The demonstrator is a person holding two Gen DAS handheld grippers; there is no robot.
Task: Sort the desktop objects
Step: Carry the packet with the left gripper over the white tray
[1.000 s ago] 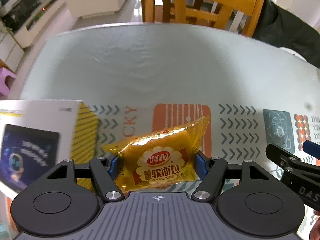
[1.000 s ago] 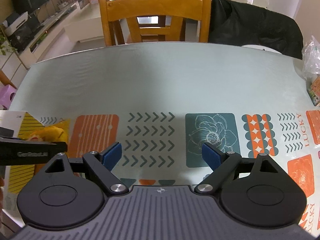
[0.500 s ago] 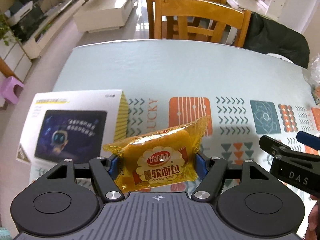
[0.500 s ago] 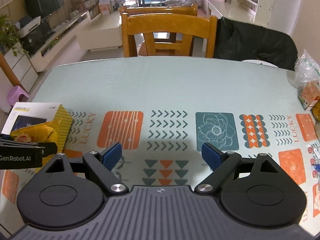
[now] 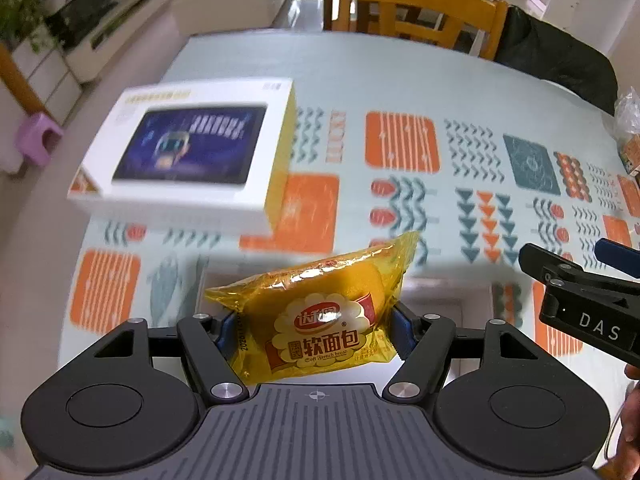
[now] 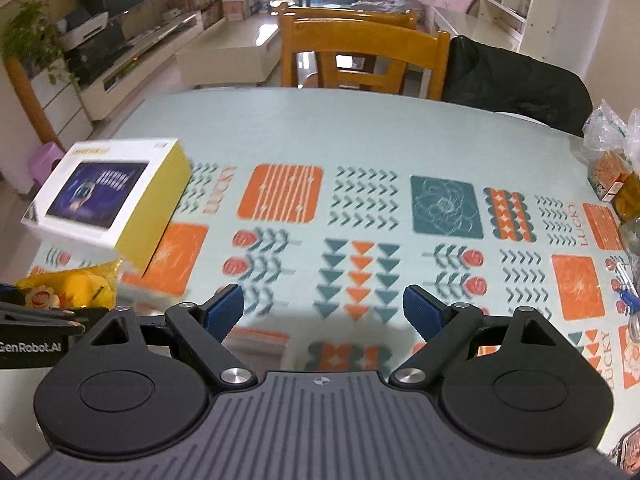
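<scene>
The left gripper (image 5: 316,332) is clamped on a yellow bread packet (image 5: 320,312), its blue pads pressing both ends of the wrapper, and holds it clear above the counter (image 5: 400,80) at lower centre of the left wrist view. In the right wrist view the same packet shows at the lower left edge. The right gripper (image 6: 324,312) stands wide with nothing between its blue pads (image 6: 224,312), over the patterned cloth at lower centre of its own view. A white and yellow tablet box (image 5: 192,152) lies flat on the counter at upper left of both views. A wooden chair (image 6: 360,60) and a dark jacket (image 6: 516,76) sit beyond the far edge, and plastic bags (image 6: 612,148) at right.
</scene>
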